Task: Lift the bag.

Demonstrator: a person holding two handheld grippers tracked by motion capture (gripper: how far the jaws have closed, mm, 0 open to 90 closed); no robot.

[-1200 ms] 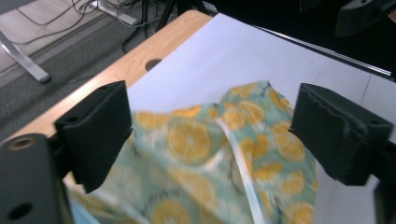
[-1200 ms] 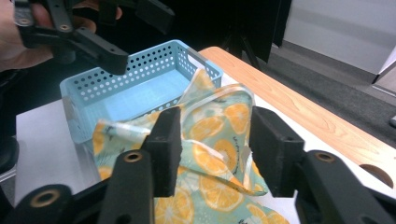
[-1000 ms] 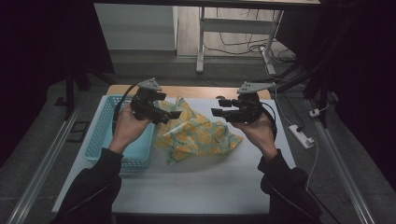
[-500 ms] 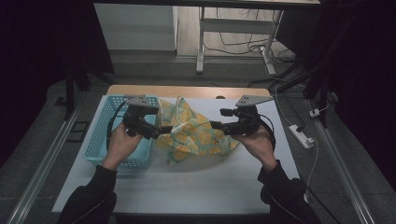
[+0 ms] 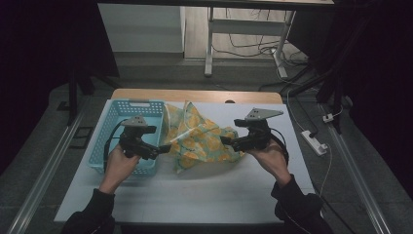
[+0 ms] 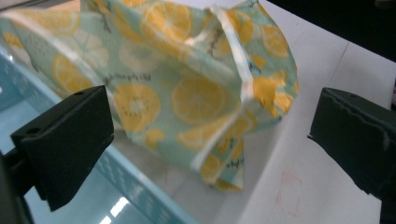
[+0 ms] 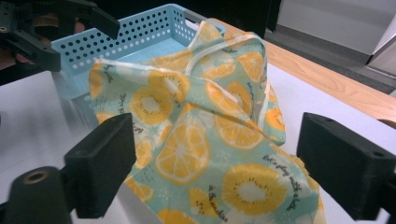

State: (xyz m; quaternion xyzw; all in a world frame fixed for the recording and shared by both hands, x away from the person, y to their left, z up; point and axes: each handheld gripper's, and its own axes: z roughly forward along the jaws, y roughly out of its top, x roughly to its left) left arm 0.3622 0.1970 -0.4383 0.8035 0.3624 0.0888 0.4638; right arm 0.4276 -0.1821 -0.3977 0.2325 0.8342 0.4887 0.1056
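Note:
A crumpled mint cloth with a lemon print (image 5: 204, 139) lies on the white table (image 5: 195, 200), its left part resting against the right wall of a blue perforated basket (image 5: 129, 108). My left gripper (image 5: 164, 148) hovers over the basket's right edge, open, and points at the cloth (image 6: 187, 93) from a short distance. My right gripper (image 5: 225, 141) is open at the cloth's right side. In the right gripper view the cloth (image 7: 210, 116) lies between and beyond the spread jaws, with nothing clamped. The basket (image 7: 140, 32) stands behind it.
The basket's rim (image 6: 140, 186) runs under the left gripper's jaws. A wooden strip (image 5: 195, 95) edges the table's far side. A power strip (image 5: 314, 141) and cables lie on the floor at the right. Desk legs (image 5: 209, 44) stand beyond the table.
Both grippers have drawn back from the cloth, outward and toward the person. The cloth has settled lower, leaning on the basket's right wall.

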